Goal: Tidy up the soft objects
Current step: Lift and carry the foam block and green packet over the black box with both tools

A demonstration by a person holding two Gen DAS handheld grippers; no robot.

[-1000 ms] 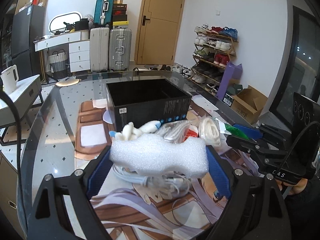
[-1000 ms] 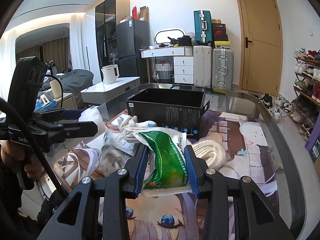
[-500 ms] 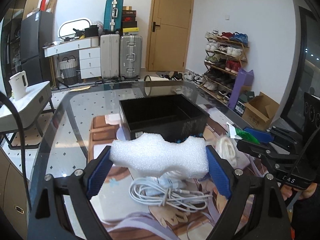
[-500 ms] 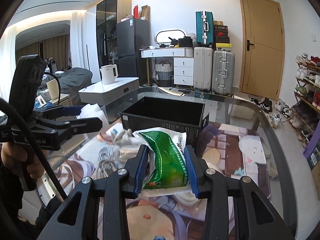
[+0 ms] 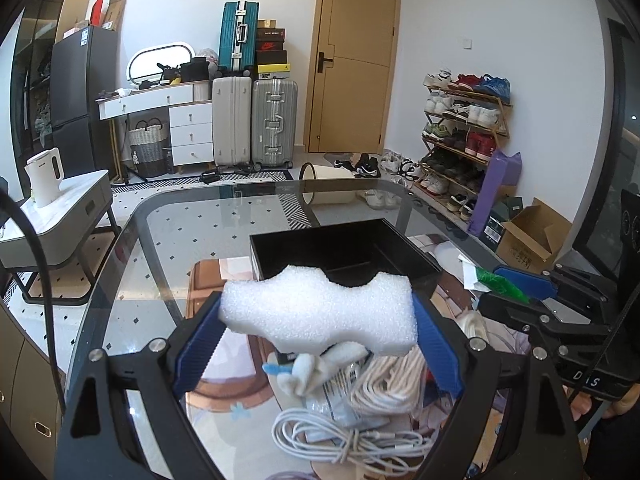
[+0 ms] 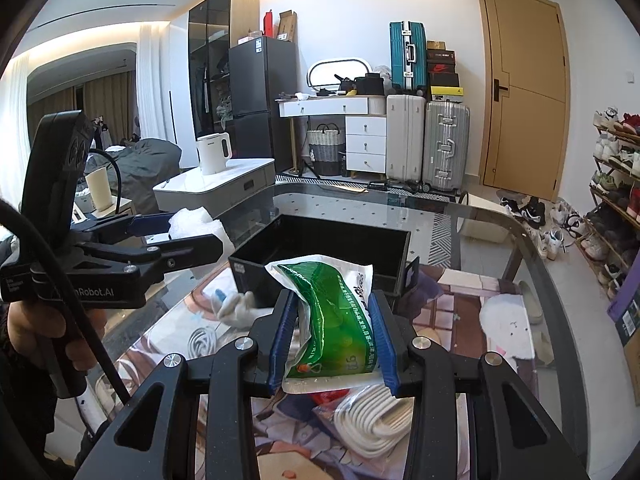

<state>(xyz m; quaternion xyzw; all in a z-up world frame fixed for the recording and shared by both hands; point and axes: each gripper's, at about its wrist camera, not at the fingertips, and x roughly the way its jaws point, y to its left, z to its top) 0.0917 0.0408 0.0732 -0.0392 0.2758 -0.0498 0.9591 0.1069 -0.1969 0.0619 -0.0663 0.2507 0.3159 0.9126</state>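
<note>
My left gripper (image 5: 318, 316) is shut on a white foam block (image 5: 320, 310) and holds it in the air just short of the black box (image 5: 344, 248). It also shows at the left of the right wrist view (image 6: 192, 236). My right gripper (image 6: 332, 328) is shut on a green and white plastic bag (image 6: 336, 316), held above the table in front of the black box (image 6: 324, 244). The box looks empty inside. On the table below lie a white glove (image 5: 316, 368), a coiled white cable (image 5: 348, 436) and a bagged white rope (image 6: 372, 420).
The glass table (image 5: 180, 220) has a printed mat under the items. A side table with a white kettle (image 5: 44, 176) stands to the left. Suitcases, a door and a shoe rack (image 5: 460, 140) stand beyond the table.
Both grippers have risen and moved forward towards the black box, each still holding its item. The box's open top now shows more fully.
</note>
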